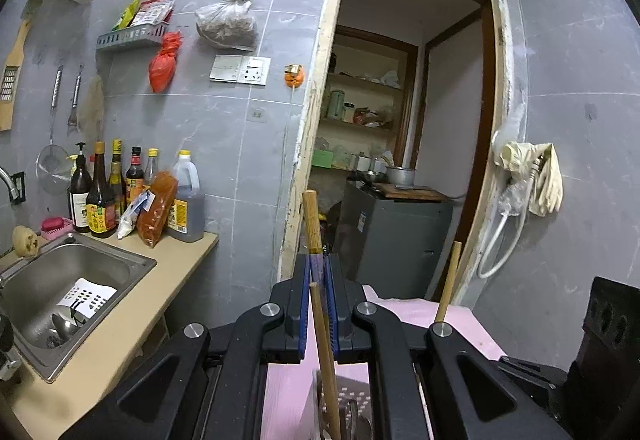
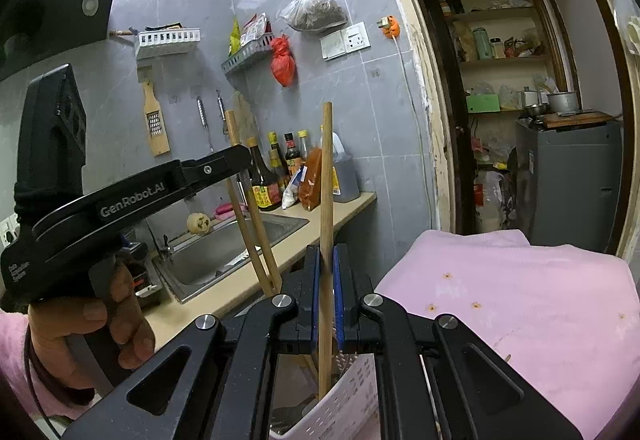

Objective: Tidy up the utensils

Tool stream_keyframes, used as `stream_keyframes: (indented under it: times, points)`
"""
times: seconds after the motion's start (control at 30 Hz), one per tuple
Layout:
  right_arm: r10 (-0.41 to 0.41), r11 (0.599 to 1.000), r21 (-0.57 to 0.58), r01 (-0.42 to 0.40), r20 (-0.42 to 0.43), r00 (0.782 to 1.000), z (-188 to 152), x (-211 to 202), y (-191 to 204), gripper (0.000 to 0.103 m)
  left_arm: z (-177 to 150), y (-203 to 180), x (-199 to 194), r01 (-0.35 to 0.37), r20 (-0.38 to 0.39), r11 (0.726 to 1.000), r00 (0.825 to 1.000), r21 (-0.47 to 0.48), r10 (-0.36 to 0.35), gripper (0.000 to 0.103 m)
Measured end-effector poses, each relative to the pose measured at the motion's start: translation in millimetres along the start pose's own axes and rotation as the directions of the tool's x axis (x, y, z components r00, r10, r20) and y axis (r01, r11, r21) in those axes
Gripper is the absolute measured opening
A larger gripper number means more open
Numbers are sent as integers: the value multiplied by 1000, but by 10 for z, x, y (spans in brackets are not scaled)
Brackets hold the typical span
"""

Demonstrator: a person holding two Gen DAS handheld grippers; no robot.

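My left gripper (image 1: 319, 260) is shut on a thick wooden chopstick (image 1: 312, 220) that stands up past its blue pads. A second, thinner chopstick (image 1: 325, 344) leans just behind the pads, down into the white perforated utensil holder (image 1: 354, 398). In the right wrist view a hand carries the left gripper (image 2: 242, 155) at the left, with two chopsticks (image 2: 256, 224) slanting from it toward the holder (image 2: 354, 392). My right gripper (image 2: 326, 252) is shut on an upright chopstick (image 2: 326, 179) whose lower end stands in the holder. That chopstick (image 1: 449, 280) also shows at the right of the left wrist view.
The holder stands on a pink cloth (image 2: 520, 300). A steel sink (image 1: 60, 280) with a white basket and a spoon lies to the left, set in a beige counter (image 1: 132, 320). Sauce bottles (image 1: 104, 195) line the wall. An open doorway with a grey cabinet (image 2: 568, 179) lies ahead.
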State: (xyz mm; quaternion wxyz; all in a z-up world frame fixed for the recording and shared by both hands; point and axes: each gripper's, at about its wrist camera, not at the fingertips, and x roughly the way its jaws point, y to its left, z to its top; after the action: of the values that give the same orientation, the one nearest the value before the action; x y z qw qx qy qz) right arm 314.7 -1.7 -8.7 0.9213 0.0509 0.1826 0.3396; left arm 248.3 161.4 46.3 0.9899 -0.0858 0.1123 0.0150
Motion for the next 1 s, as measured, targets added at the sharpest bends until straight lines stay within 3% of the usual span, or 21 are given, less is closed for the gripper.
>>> stream_keyframes:
  times: [0.3, 0.37, 0.53, 0.63, 0.73, 0.77, 1.0]
  points:
    - [-21, 1000, -5, 21, -16, 1000, -44, -71, 37, 8, -89, -67, 36, 32, -105, 999, 994, 29, -29, 8]
    - [-25, 1000, -3, 25, -13, 1000, -37, -95, 42, 19, -113, -33, 15, 42, -119, 999, 992, 0, -42, 8]
    - [-37, 999, 12, 37, -8, 999, -20, -173, 22, 25, -171, 34, -54, 61, -137, 997, 988, -47, -67, 8]
    - [-68, 997, 33, 68, 8, 998, -1, -287, 2, 38, -196, 31, -128, 71, -142, 996, 987, -59, -78, 9]
    - [-113, 992, 58, 111, 26, 993, 31, -439, -43, 54, -204, 4, -205, 75, -144, 995, 986, -72, -85, 25]
    - [-123, 991, 62, 121, 30, 992, 44, -471, -55, 60, -206, -5, -239, 79, -139, 994, 986, -78, -89, 36]
    - [-247, 967, 83, 241, 62, 967, 102, -918, -253, 85, -221, -155, -422, 65, -117, 995, 990, -70, -73, 76]
